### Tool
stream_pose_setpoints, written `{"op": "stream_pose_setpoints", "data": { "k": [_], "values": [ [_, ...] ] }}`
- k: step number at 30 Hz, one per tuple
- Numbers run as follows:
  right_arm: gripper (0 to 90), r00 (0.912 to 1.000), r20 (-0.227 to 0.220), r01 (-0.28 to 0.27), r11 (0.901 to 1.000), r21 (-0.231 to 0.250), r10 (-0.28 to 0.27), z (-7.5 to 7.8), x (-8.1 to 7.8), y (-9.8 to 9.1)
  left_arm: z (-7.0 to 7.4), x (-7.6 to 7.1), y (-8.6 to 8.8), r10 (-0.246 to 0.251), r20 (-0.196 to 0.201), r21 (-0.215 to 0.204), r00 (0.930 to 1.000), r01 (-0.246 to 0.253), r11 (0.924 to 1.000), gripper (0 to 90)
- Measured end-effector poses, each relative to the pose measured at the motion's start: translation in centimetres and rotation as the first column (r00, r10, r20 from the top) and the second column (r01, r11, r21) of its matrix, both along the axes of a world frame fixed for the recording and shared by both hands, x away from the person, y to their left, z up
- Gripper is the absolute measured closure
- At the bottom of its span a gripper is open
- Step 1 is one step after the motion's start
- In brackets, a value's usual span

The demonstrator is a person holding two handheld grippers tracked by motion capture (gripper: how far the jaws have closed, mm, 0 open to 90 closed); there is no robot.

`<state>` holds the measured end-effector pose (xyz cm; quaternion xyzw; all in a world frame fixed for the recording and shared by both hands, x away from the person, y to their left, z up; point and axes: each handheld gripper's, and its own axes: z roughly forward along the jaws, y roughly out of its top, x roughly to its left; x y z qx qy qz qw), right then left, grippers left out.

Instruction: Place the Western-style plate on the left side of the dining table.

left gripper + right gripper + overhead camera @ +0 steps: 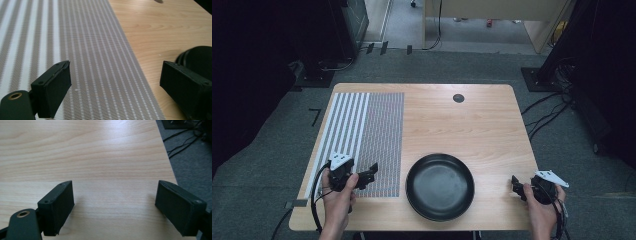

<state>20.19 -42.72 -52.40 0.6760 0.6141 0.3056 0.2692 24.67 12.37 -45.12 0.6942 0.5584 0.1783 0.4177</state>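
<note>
Your left gripper (371, 172) is hovering with jaws spread and empty over the striped mat (372, 130), just left of the black pan (440, 186); its own view is catching the pan's rim. Your right gripper (515, 184) is gaping, empty, over bare table (462, 125) at the right edge.

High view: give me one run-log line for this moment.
left tongs: open, over striped mat | right tongs: open, empty | black pan: on table, untouched

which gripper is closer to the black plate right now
Left. The left gripper hangs over the striped mat's edge just beside the black plate; the right gripper sits farther off, near the table's right edge.
</note>
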Motion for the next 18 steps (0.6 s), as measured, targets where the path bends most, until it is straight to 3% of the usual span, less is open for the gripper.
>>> {"op": "stream_pose_setpoints", "data": {
  "k": [4, 9, 18],
  "values": [
    [15.0, 0.9998, 0.015, 0.009, 1.0, 0.002, -0.009, 0.4, 0.0, 0.2, -0.1, -0.2, -0.8, -0.028, -0.005, -0.001, 0.9996, 0.028, 0.9996, 9.7],
    [15.8, 0.9994, 0.034, 0.002, 0.9984, 0.057, -0.003, 1.3, -0.3, 0.6, -0.3, -0.6, -1.8, -0.064, -0.011, 0.002, 0.9979, 0.064, 0.998, 9.7],
    [17.5, 0.9963, 0.078, -0.044, 0.9952, 0.088, 0.037, 2.7, -0.6, 2.4, -0.4, -0.8, -2.6, -0.081, -0.007, 0.009, 0.9967, 0.081, 0.9967, 12.9]
  ]
}}
